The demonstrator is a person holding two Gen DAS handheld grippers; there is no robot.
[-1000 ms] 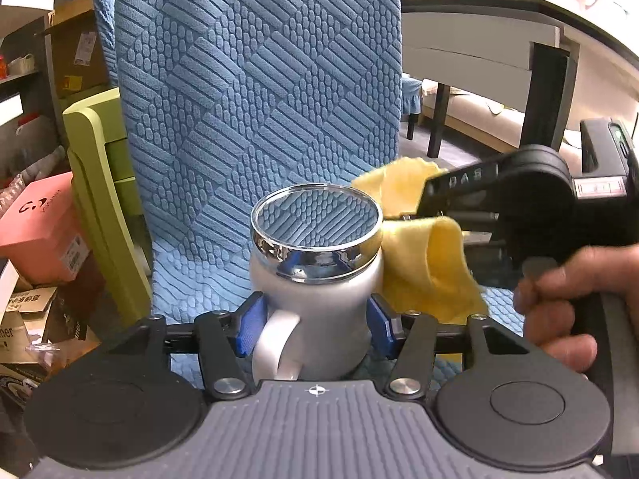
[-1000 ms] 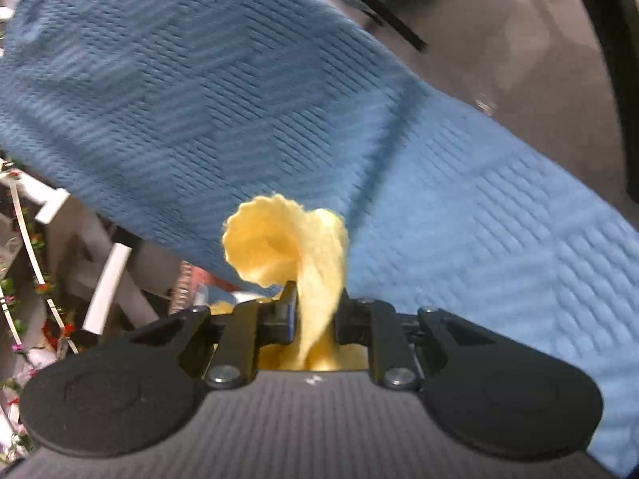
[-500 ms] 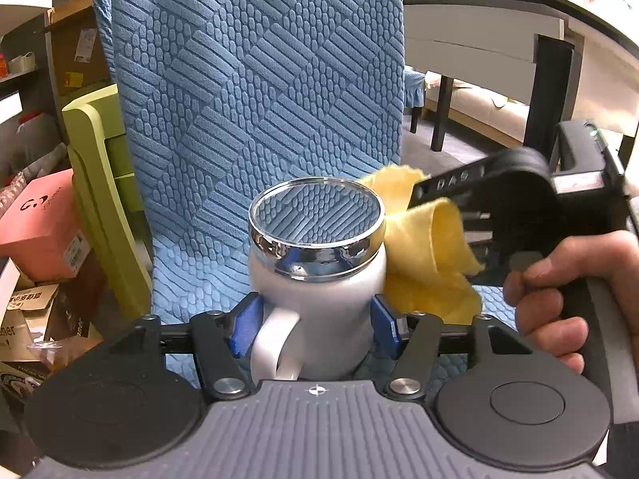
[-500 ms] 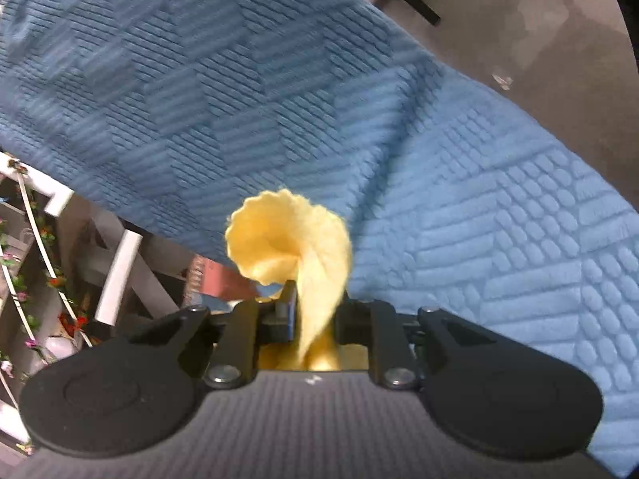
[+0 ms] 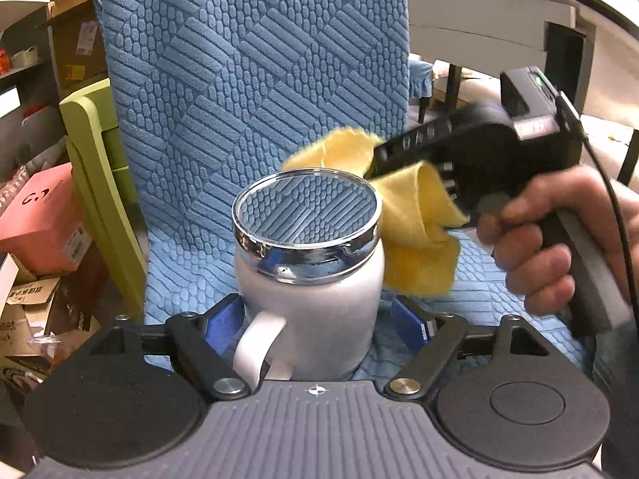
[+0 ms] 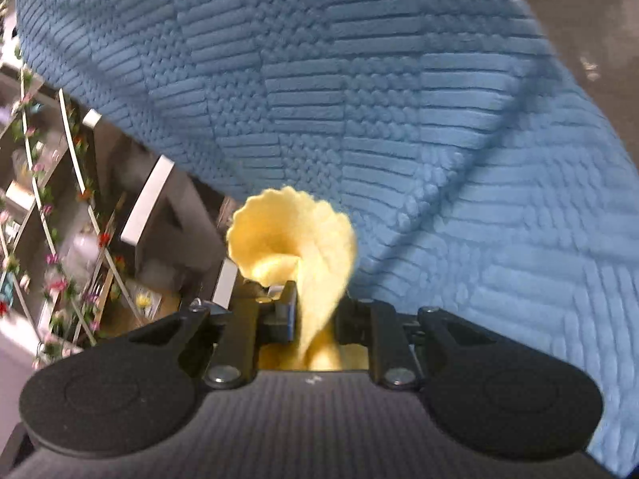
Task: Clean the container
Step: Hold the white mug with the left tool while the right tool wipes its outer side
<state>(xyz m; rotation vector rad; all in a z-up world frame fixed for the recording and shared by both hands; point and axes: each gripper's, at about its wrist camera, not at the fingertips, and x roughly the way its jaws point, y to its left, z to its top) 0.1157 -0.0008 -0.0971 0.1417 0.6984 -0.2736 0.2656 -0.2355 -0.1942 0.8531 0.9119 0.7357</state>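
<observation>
Between the opening jaws of the left gripper [image 5: 317, 321] the white mug [image 5: 309, 279] is seen, its blue pads now drawn clear of the sides where a second ago they were pressed on it. Just beyond, the right gripper [image 5: 399, 167] is kept clamped on the yellow cloth [image 6: 297, 245]. Release is judged underway; next, the cloth must be brought to the chrome rim [image 5: 305, 215].
</observation>
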